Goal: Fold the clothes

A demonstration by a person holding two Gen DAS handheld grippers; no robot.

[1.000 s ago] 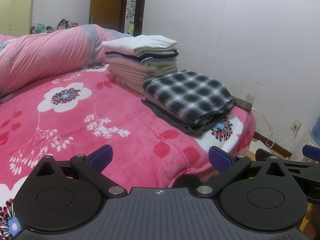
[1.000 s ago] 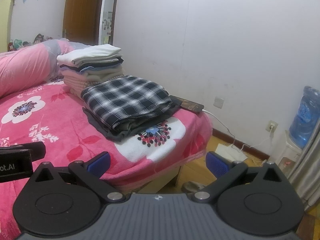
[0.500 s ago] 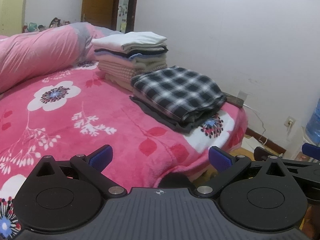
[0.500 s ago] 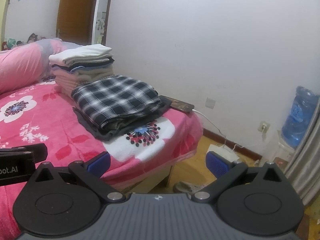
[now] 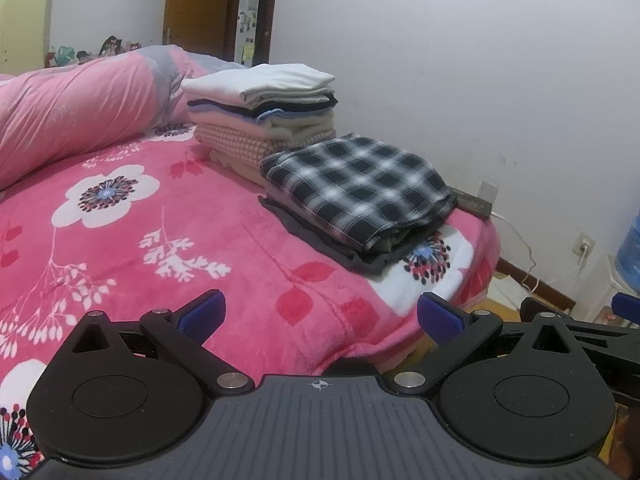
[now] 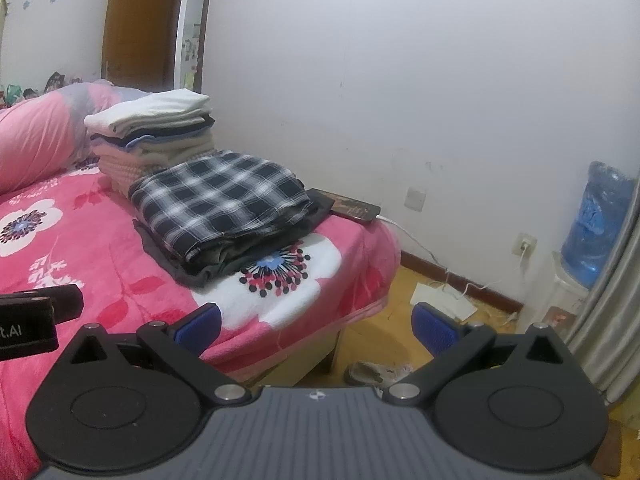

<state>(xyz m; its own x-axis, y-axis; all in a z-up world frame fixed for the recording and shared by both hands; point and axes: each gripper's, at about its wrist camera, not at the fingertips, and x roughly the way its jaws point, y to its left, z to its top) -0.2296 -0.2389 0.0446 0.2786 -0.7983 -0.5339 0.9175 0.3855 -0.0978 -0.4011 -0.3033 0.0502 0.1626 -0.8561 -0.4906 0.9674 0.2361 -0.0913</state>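
Laundry is sitting folded in two piles on the pink floral bed (image 5: pixel 168 248), near its far corner by the wall. The plaid garment (image 5: pixel 356 184) is lying squared off on top of darker folded pieces, touching the taller stack (image 5: pixel 264 116) capped by a white item. Both tools are hovering low over the near edge of the bed, well apart from the piles: the left gripper (image 5: pixel 320 316) is standing spread with nothing between its blue pads, and the right gripper (image 6: pixel 316 326) is likewise spread and carrying nothing. No loose or unfolded garment is showing in either view, so the folding is looking finished or nearly so; whether more clothes are waiting out of frame cannot be told.
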